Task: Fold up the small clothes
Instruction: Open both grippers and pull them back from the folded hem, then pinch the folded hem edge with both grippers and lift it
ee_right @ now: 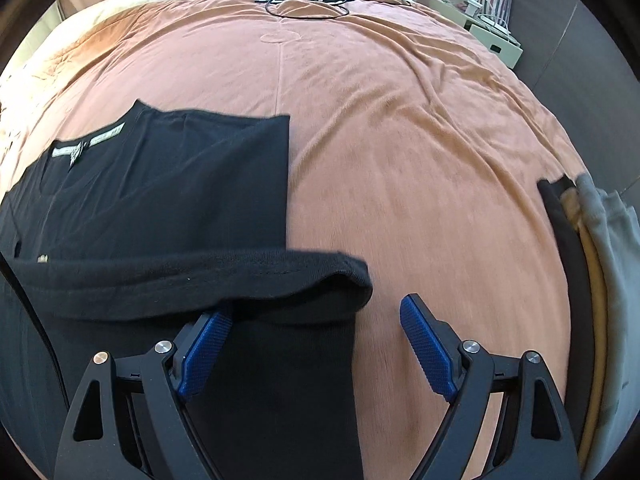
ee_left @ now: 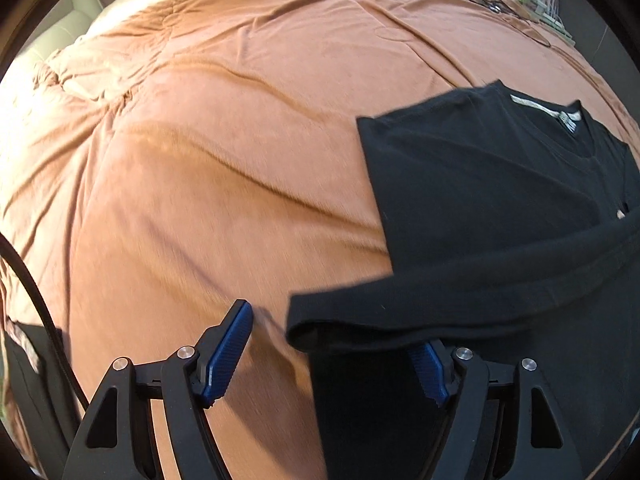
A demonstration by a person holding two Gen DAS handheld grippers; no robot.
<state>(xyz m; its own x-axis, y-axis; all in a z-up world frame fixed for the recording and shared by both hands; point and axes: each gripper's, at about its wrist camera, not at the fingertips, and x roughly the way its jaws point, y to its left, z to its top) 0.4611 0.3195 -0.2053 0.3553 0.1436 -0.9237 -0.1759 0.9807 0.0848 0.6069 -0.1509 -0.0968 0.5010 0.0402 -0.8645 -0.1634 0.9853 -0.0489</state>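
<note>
Both tongs, left (ee_left: 338,354) and right (ee_right: 316,346), stand spread, gripping nothing, over the black shirt (ee_right: 168,200) on the bed (ee_right: 400,160); pinch its rolled near hem evenly at both corners.

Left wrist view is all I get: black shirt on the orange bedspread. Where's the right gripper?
Observer: The right gripper is open at the black shirt's near hem. One finger is tucked behind the hem, the other is over bare bedspread.
Operator: Shirt's far side from me?
Observer: Folded in, with a straight edge.
Operator: Anything beyond it?
Observer: A stack of folded clothes, black, tan and grey, at the bedspread's edge.
</note>
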